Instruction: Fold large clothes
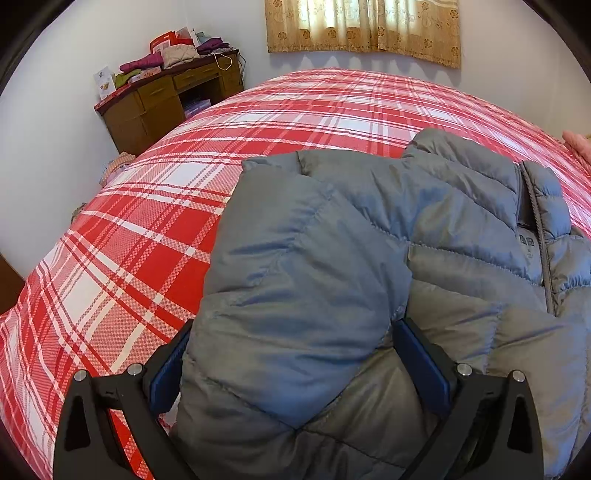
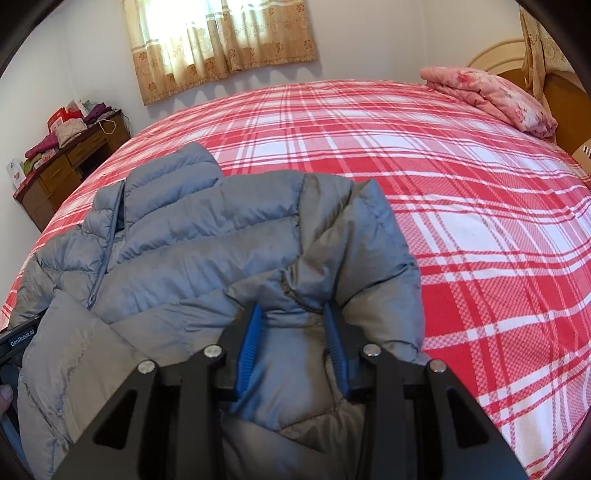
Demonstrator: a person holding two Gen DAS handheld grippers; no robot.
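Left wrist view: the left gripper (image 1: 291,365) points steeply down over the red plaid bed (image 1: 155,229). Its jaws stand wide with a thick fold of the grey jacket (image 1: 424,229) filling the gap; the fabric touches both blue pads (image 1: 424,365), so it reads as a grip on a bulky sleeve or side panel. From this gripper the rest of the jacket lies ahead and to the right, with the zip (image 1: 541,251) and collar at the far right. The jacket's long axis runs away from the camera, toward the curtain (image 1: 362,26).

Right wrist view: the right gripper (image 2: 293,347) also points steeply down, jaws narrower and pinching a bunched fold of the jacket (image 2: 207,236) between the blue pads (image 2: 249,347). Here the bulk of the jacket lies ahead and to the left, with the zip (image 2: 107,251) on the left. The other gripper's body shows at the left edge, with a fingertip just beside it.

Judgement: each hand holds its own side of the jacket at the near end, zip between them. Neither hand is clearly nearer, so any fold of the near end toward the collar falls to both together.
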